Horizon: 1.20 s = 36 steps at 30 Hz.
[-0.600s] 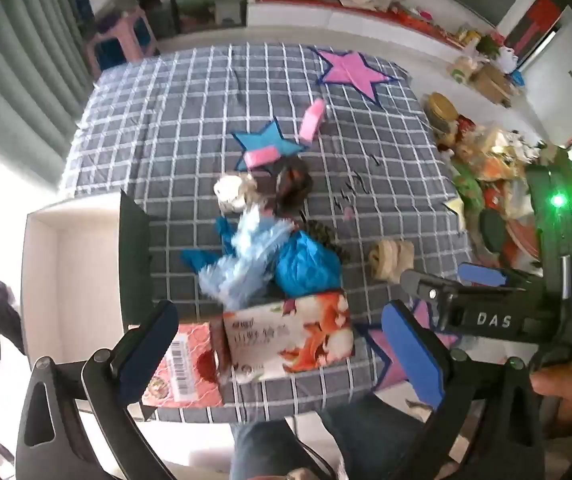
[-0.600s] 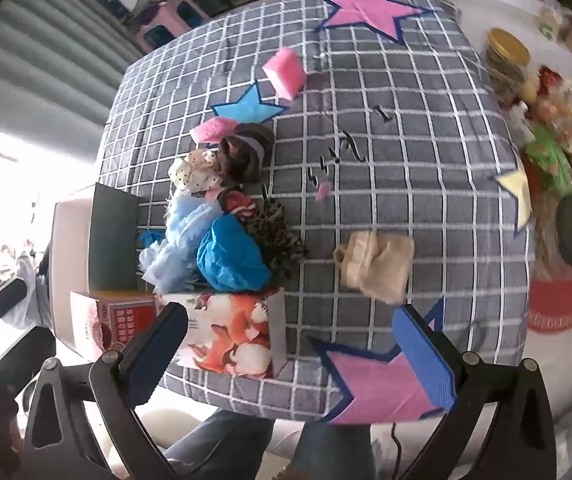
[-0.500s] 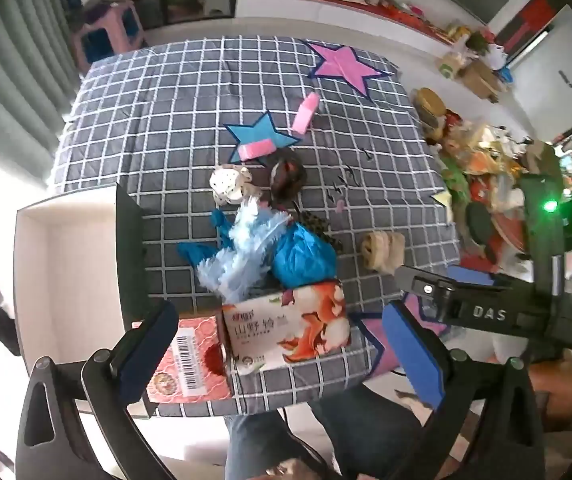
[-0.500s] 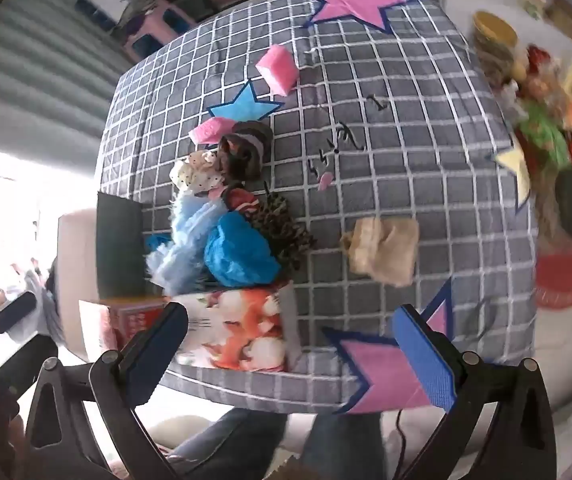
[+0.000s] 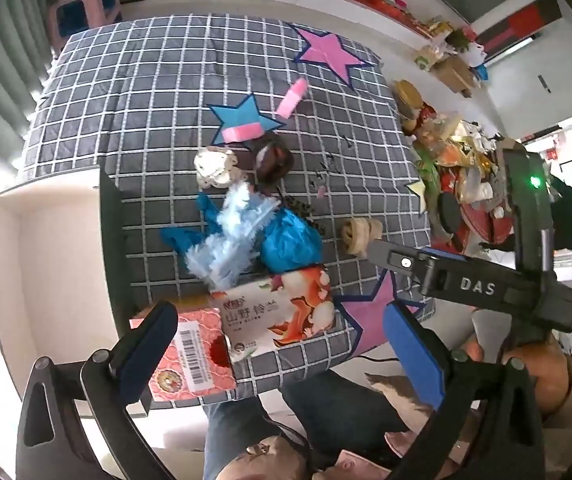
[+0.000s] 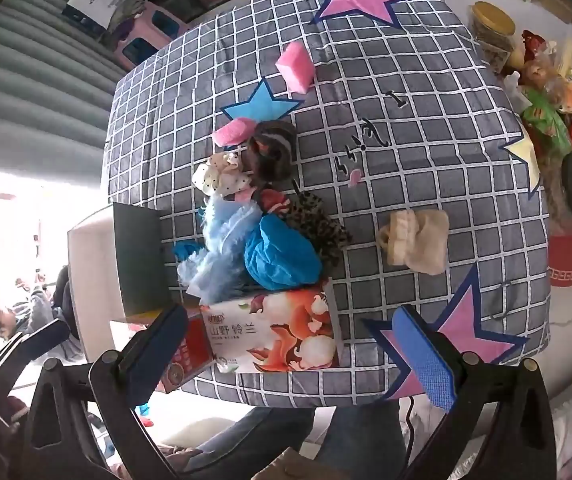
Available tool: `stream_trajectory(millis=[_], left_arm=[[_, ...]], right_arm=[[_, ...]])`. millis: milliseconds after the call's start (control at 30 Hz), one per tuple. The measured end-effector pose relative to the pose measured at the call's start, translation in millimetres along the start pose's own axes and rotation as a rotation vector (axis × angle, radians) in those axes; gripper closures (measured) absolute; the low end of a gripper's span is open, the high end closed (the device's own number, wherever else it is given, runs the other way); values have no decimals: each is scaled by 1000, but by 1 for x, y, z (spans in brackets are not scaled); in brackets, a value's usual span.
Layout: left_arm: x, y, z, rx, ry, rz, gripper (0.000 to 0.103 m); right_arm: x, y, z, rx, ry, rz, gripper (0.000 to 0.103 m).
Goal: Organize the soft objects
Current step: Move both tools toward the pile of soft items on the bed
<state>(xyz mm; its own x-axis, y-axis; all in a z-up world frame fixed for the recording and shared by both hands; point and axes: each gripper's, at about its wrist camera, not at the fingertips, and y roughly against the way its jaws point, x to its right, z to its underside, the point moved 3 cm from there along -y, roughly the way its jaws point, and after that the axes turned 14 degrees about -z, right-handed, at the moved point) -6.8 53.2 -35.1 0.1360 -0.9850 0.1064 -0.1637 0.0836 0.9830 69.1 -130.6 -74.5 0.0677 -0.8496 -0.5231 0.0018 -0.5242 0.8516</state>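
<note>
At far left, off the table's side, sat the white box (image 5: pixel 42 264), open-topped with its dark flap (image 5: pixel 112 240) upright against the cloth (image 5: pixel 138 92), likely the bin for the soft stuff. We held the left gripper (image 5: pixel 278 344) high above the near edge, jaws spread as wide as they go, nothing between the pads. Below it lay the red pack (image 5: pixel 190 356), half overhanging the edge, and the tissue pack (image 5: pixel 282 312) touching it on the right.

Mid-table, the soft pile bunched together, so a single pick looked awkward: pale blue fluff (image 6: pixel 222 240) and blue bag (image 6: pixel 282 256) pressed against the tissue pack, leopard cloth (image 6: pixel 317 220) just behind, dotted scrunchie (image 6: pixel 218 172) and brown hairband (image 6: pixel 274 148) farther back. Two pink sponges (image 6: pixel 295 66) lay by the blue star (image 6: pixel 260 106).

Right of the pile, the beige cloth (image 6: pixel 417 240) lay alone with bare grid all round, the easiest grab by our judgement. We had the right gripper (image 6: pixel 297 356) pointing steeply down over the near edge, also fully spread and empty. Far side and left half of the cloth were bare, plenty of room. Off the right edge, floor clutter (image 6: pixel 545 112) crowded close.
</note>
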Motion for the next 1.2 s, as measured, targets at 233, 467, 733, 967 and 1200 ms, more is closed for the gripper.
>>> stream_trajectory(millis=[233,467,733,967,1200], left_arm=[[-8,-11,-12,-49,25,-32,0],[-8,-16,-21,-72,31,-23,0],[-9,-15,-27,-78,36,-34,0],[-10,-15,-29,-77,36,-34,0],[-11,-17,-32,-89,51,-42,0]], right_arm=[[-3,0,-8,-7,3,23,0],[-4,3,-12,-5,6,36,0],[-4,4,-16,-5,4,40,0],[-6,3,-17,-7,10,37,0],[-6,3,-17,-9,8,41,0]])
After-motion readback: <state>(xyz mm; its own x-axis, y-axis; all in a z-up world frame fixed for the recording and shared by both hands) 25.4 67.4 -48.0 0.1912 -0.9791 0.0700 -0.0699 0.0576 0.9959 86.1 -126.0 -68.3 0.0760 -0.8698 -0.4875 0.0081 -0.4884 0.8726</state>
